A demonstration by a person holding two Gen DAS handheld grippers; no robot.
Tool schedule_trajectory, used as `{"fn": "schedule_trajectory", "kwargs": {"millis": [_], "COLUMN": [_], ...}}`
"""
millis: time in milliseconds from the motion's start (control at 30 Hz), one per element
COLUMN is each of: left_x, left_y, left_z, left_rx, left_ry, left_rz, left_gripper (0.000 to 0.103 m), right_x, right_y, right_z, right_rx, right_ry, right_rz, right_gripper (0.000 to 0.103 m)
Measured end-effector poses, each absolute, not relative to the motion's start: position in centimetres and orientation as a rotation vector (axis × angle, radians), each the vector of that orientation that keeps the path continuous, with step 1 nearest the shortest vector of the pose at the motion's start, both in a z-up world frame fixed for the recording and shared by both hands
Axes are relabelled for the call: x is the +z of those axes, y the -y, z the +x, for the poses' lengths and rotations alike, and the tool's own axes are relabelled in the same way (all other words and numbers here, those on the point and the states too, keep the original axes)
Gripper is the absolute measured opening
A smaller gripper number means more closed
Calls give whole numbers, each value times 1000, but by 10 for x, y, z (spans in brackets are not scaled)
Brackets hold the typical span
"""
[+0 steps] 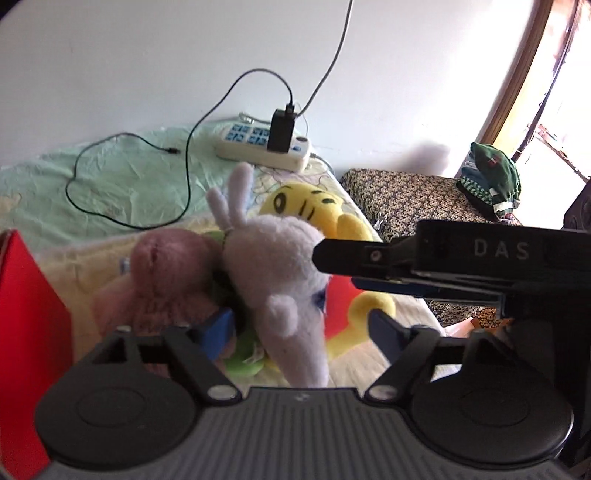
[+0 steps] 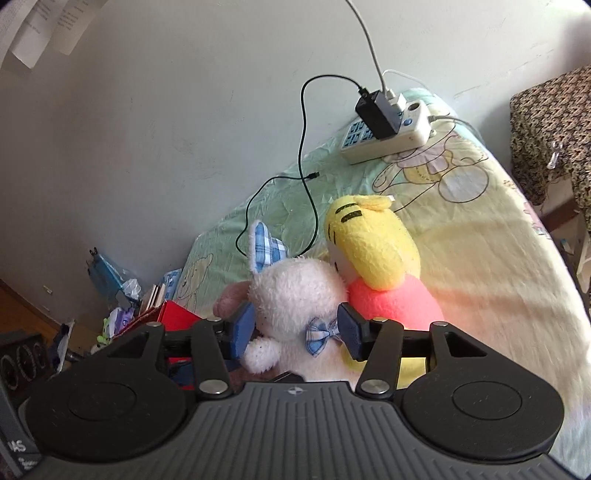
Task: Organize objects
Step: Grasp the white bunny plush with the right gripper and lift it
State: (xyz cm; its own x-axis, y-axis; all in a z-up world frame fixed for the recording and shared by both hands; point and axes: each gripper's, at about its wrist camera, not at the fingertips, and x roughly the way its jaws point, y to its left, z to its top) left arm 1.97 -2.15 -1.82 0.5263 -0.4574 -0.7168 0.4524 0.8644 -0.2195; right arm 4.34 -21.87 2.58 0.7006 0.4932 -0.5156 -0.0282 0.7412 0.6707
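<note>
Three plush toys on the bed: one white rabbit (image 2: 295,291), one yellow-headed doll (image 2: 373,251) with a pink body, one dusty-pink toy (image 1: 166,273). One red box (image 1: 26,332); one white power strip (image 2: 388,136) carrying one black charger (image 2: 376,114), with one black cable (image 2: 306,155) and one white cable (image 2: 369,40) leading off it. Two grippers, the left gripper (image 1: 306,332) and the right gripper (image 2: 295,332); one patterned cushioned seat (image 1: 406,195) bearing one pile of folded clothes (image 1: 491,181); two sheets of paper (image 2: 44,26) on the wall.
</note>
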Motion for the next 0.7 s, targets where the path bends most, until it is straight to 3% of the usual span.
{"fn": "schedule_trajectory", "kwargs": {"millis": [100,167,267,400,700], "left_x": [-30,-37,-38,-33,9], "left_y": [26,25,26,29,12], "left_z": [36,44,46,43,1], "left_rx": [-528,-527,-528,-516,-506], "left_ry": [-891,-918,-917,-903,-799], "left_rz": [-10,-18,-18,5,29], "left_gripper": [67,55,51,48,48], "right_x": [17,12,9,15,52], "right_y": [218,219,217,214,205], "right_z": [53,58,60,55,23], "right_rx": [329,353,373,387,457], "right_ry": [-779,-793,-802,-785,-684], "right_rz": [698,732,741,715,704], "right_gripper": [54,54,49,44,43]}}
